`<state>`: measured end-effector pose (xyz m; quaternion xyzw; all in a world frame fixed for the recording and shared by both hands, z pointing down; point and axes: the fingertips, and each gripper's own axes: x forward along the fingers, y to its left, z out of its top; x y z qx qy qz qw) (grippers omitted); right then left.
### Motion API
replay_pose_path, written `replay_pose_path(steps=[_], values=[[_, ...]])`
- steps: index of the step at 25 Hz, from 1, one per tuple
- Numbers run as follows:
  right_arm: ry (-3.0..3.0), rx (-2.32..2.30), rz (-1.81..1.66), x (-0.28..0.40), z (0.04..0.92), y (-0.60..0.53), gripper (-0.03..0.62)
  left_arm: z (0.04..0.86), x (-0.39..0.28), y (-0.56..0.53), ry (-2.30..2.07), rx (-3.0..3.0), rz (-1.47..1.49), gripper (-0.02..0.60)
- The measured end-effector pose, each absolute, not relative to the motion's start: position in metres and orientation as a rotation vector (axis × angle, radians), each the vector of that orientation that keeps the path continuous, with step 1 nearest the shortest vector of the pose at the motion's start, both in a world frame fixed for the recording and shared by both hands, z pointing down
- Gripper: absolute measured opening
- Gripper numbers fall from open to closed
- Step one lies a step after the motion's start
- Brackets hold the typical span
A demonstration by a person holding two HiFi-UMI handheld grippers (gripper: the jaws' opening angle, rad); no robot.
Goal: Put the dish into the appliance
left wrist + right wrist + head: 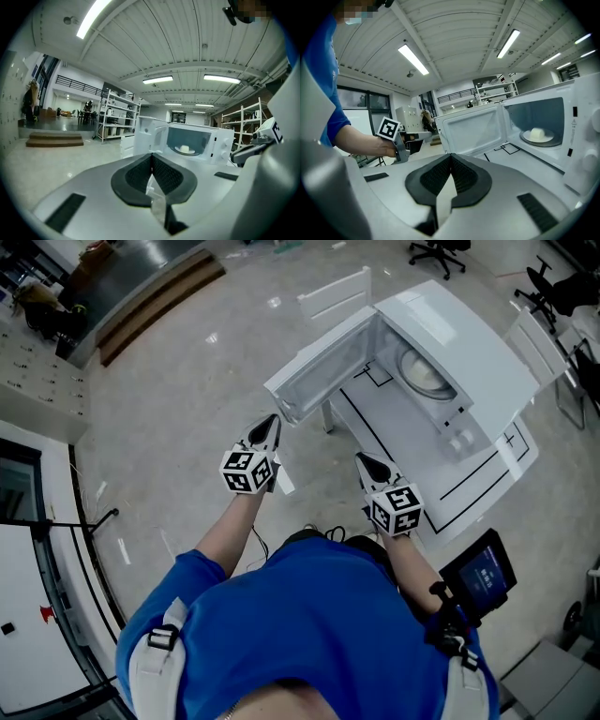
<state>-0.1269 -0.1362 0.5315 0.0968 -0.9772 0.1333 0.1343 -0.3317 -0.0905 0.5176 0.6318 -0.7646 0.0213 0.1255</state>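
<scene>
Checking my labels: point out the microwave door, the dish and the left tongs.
microwave door (474, 132): right gripper view, inner panel of the open door.
dish (551, 138): right gripper view, its right rim.
left tongs (273, 419): head view, closed tips.

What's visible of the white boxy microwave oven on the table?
The white boxy microwave oven stands upright on a white table marked with black lines. Its door, hinged on the left as seen from the front, is swung wide open. Inside the cavity sits a round dish holding a pale lump. Two knobs are on the right-hand control panel. The casing looks like painted metal.
</scene>
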Motion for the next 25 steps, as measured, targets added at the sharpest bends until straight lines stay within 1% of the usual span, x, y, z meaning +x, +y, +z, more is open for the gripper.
replay_pose_path(steps=[7, 12, 16, 18, 25], values=[[-2.828, 0.365, 0.366, -0.15, 0.527, -0.113, 0.002, 0.515, -0.37, -0.084, -2.182, 1.947, 0.14, 0.008], [-2.821, 0.436, 0.366, -0.151, 0.525, -0.11, 0.002, 0.517, -0.373, -0.098, -2.109, 2.072, 0.227, 0.009], [-2.814, 0.502, 0.376, -0.146, 0.528, -0.113, 0.002, 0.517, -0.373, -0.114, -2.054, 2.157, 0.24, 0.012], [-2.809, 0.528, 0.385, -0.143, 0.53, -0.116, 0.002, 0.518, -0.371, -0.121, -2.022, 2.192, 0.241, 0.041], [-2.802, 0.584, 0.405, -0.135, 0.533, -0.113, 0.002, 0.517, -0.359, -0.121, -1.966, 2.261, 0.275, 0.041]])
